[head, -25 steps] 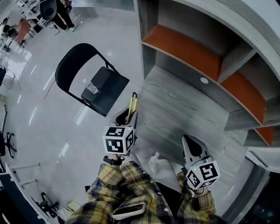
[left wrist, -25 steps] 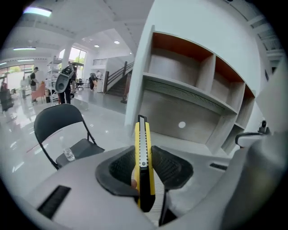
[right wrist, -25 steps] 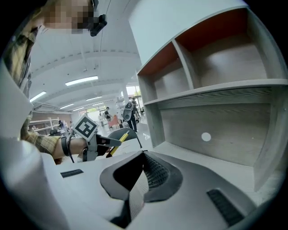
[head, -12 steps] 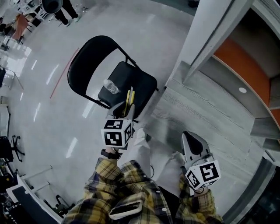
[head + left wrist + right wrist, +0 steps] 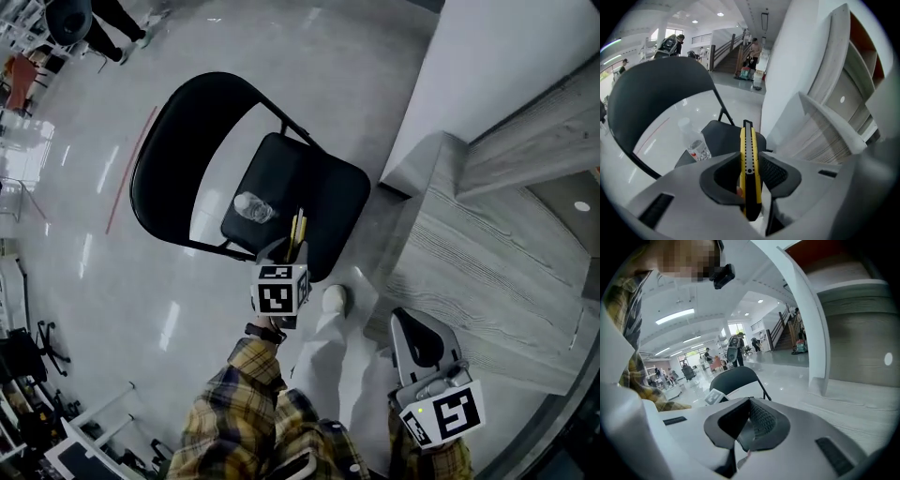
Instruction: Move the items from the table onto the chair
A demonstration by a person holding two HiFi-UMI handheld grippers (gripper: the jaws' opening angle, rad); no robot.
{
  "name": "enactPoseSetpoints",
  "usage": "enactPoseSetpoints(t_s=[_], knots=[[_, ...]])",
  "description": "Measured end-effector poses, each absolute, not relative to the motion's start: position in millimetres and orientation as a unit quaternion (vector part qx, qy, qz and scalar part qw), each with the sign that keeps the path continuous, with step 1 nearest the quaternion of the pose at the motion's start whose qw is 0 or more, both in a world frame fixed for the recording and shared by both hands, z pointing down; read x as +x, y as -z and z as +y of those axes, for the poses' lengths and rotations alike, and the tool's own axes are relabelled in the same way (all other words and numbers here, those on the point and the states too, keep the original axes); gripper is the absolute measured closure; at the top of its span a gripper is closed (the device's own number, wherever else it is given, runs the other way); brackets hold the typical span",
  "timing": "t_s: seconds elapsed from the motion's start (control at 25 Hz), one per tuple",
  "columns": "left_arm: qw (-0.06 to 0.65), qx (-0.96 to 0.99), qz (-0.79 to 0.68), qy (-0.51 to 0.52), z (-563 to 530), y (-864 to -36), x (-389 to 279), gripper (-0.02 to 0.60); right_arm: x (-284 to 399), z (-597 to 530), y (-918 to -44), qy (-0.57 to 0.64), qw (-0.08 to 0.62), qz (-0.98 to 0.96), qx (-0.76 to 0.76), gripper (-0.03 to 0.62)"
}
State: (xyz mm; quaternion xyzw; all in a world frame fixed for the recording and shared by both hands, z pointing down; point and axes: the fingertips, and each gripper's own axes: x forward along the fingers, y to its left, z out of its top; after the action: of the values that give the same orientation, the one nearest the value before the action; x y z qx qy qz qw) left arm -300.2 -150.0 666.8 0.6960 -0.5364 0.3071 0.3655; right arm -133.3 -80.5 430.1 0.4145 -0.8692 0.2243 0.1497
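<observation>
Left gripper [image 5: 286,251] clamped, right gripper [image 5: 410,323] closed

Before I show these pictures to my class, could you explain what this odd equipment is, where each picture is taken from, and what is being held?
There is no robot here: a person holds a two-fingered gripper in each hand. The head view comes from a camera on the person's head, looking steeply down. Each gripper view comes from a camera riding on that gripper, looking along its fingers. The left gripper is closed on a yellow-and-black utility knife, above the front of a black folding chair. A clear plastic bottle already sits on the seat. The right gripper is shut and empty, near the grey wooden table.
</observation>
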Motion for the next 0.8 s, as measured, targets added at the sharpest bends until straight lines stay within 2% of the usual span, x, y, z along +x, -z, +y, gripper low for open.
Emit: enactPoseSetpoints(t_s=[0.24, 0.44, 0.8], knots=[[0.390, 0.685, -0.508, -0.346, -161, -773, -295, 0.465, -148, -99, -487, -0.240, 0.176, -0.867, 0.399, 0.577], [0.432, 0.657, -0.495, -0.370, -164, -841, -297, 0.465, -138, -116, -508, -0.259, 0.171, -0.851, 0.423, 0.577], [0.460, 0.632, -0.480, -0.397, -165, -878, -302, 0.463, -138, -119, -525, -0.288, 0.163, -0.838, 0.435, 0.577]])
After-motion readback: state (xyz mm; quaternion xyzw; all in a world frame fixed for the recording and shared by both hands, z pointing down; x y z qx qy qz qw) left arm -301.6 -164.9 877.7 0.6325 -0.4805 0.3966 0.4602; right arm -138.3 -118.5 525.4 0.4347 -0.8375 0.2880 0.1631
